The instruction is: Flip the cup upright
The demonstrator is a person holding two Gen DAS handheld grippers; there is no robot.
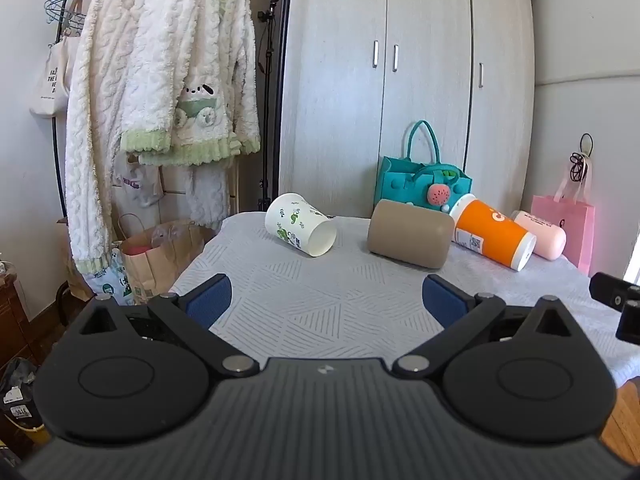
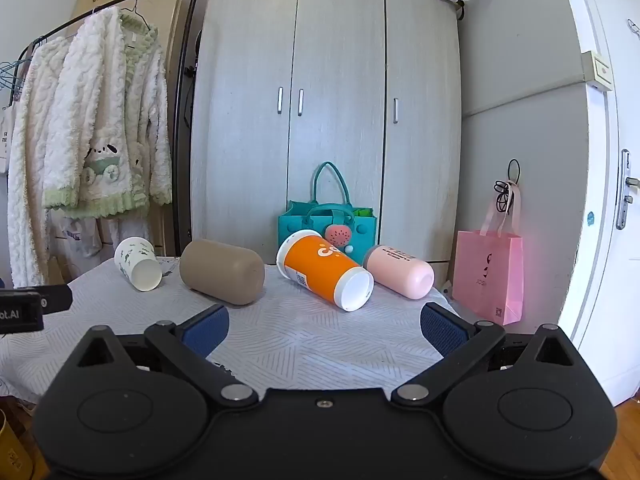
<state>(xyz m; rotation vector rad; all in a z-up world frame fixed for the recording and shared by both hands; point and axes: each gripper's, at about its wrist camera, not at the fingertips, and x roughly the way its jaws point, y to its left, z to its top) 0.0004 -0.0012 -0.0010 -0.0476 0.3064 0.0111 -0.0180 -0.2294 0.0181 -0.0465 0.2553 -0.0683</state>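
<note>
4 cups lie on their sides in a row along the table's far edge: a white leaf-print cup by the far-left corner, a tan cup at mid-edge, an orange cup touching a pink cup at the far-right corner. The near half of the cloth-covered top lies open. The left gripper and right gripper hover over that near half, jaws spread wide, grasping nothing. A teal bag stands just behind the cups.
</note>
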